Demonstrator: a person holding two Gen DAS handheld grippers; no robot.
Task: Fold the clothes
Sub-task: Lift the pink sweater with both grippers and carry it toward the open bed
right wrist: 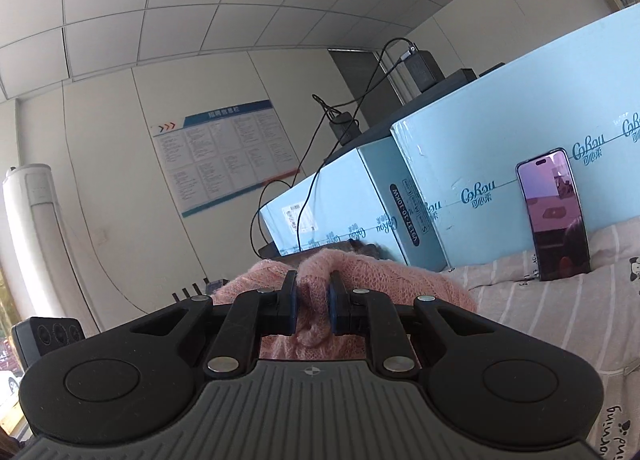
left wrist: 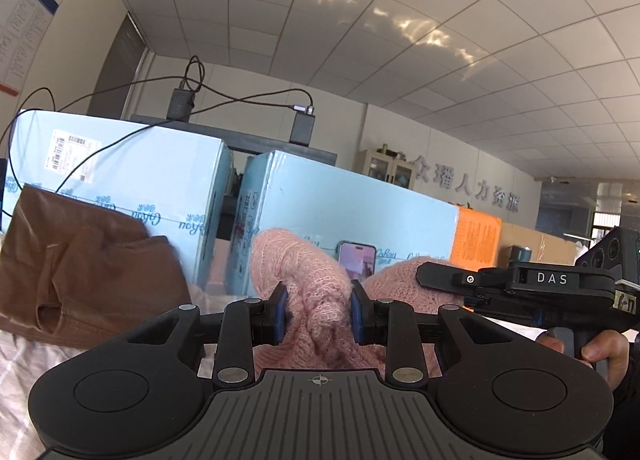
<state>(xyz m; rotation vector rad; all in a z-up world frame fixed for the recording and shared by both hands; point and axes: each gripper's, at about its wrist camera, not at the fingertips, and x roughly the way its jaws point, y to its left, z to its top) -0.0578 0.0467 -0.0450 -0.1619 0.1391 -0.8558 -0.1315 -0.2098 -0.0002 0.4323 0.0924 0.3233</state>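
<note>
Knitwear fills both grips: one pink sweater [left wrist: 316, 300] is bunched between the fingers of the left gripper [left wrist: 319, 310] and right gripper [right wrist: 313, 302], two blue cartons [right wrist: 500, 163] and one phone [right wrist: 554, 213] beyond their fingertips.

The right gripper [right wrist: 313, 302] clamps a bunched fold of the pink knitted garment [right wrist: 400, 280]. The garment lies on a striped sheet [right wrist: 560, 312]. A phone [right wrist: 554, 215] leans upright against a light-blue carton [right wrist: 500, 139].
</note>
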